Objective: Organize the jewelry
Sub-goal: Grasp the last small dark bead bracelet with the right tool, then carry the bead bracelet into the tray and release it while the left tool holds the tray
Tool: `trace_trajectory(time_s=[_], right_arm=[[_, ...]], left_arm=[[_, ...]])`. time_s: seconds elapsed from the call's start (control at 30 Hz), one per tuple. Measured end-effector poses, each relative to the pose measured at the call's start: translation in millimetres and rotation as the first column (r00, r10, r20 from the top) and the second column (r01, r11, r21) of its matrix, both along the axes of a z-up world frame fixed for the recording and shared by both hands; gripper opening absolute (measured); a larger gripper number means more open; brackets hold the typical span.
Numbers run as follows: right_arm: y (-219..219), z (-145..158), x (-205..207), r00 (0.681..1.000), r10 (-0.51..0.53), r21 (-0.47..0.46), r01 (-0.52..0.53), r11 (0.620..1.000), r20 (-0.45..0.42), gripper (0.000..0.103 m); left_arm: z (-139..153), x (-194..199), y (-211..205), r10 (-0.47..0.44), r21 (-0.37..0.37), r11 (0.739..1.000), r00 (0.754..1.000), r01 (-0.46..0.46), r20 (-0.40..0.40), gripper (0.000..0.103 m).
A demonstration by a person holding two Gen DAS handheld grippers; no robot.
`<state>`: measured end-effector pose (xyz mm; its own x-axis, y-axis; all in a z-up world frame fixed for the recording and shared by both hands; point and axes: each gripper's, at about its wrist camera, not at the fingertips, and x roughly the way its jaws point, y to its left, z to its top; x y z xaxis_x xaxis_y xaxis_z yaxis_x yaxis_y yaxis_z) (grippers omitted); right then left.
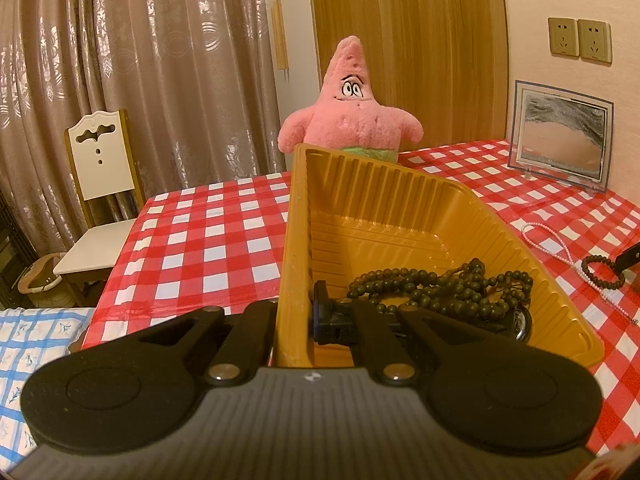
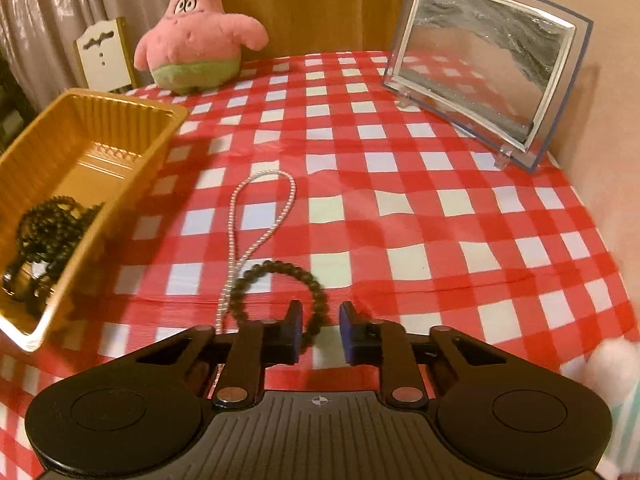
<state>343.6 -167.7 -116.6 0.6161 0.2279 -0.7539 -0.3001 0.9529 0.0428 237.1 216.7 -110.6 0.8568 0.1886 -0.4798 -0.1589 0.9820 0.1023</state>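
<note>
On the red-and-white checked tablecloth (image 2: 400, 184) sits a ribbed golden plastic tray (image 1: 384, 216), rectangular with fluted walls. A heap of dark wooden bead strands (image 1: 440, 288) lies in its near end. The left gripper (image 1: 294, 320) is clenched on the tray's near-left wall, one finger outside and one inside, next to the heaped beads.

Beside the tray, on the cloth, lies a long, thin strand of small white pearls (image 2: 240, 224), doubled into a narrow loop. Smallest is a round bracelet of dark beads (image 2: 288, 280), lying across the pearl strand's lower part. The right gripper (image 2: 320, 328) stands at the bracelet's near edge; its blue-padded jaws are partly apart, not pressing anything, with the bracelet's near-right arc just inside the left pad.
</note>
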Motion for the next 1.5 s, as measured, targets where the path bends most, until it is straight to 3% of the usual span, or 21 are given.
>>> trace_trajectory(time_s=[0.6, 0.63, 0.7, 0.83, 1.23, 1.5], right_arm=[[19, -7, 16, 0.999, 0.032, -0.054, -0.032, 0.998, 0.005, 0.012], [19, -7, 16, 0.999, 0.032, -0.062, -0.031, 0.998, 0.006, 0.006], [18, -7, 15, 0.999, 0.032, -0.058, -0.032, 0.998, 0.004, 0.006], [12, 6, 9, 0.999, 0.022, -0.012, -0.022, 1.0, 0.024, 0.006], [15, 84, -20, 0.991, 0.04, 0.17, -0.062, 0.983, 0.131, 0.006], [60, 99, -32, 0.981, 0.163, 0.309, -0.189, 0.932, 0.107, 0.006]], left_arm=[[0, 0, 0, 0.001, -0.001, 1.0, 1.0, -0.001, -0.001, 0.002], [0, 0, 0, 0.0, 0.0, 1.0, 1.0, 0.0, -0.001, 0.002], [0, 0, 0, 0.0, 0.0, 1.0, 1.0, 0.0, -0.001, 0.002], [-1, -1, 0, -0.002, 0.002, 1.0, 1.0, 0.002, -0.001, 0.002], [-1, -2, -1, -0.001, 0.0, 1.0, 1.0, 0.001, 0.0, 0.002], [-1, -2, -1, -0.001, 0.0, 1.0, 1.0, 0.001, -0.001, 0.002]])
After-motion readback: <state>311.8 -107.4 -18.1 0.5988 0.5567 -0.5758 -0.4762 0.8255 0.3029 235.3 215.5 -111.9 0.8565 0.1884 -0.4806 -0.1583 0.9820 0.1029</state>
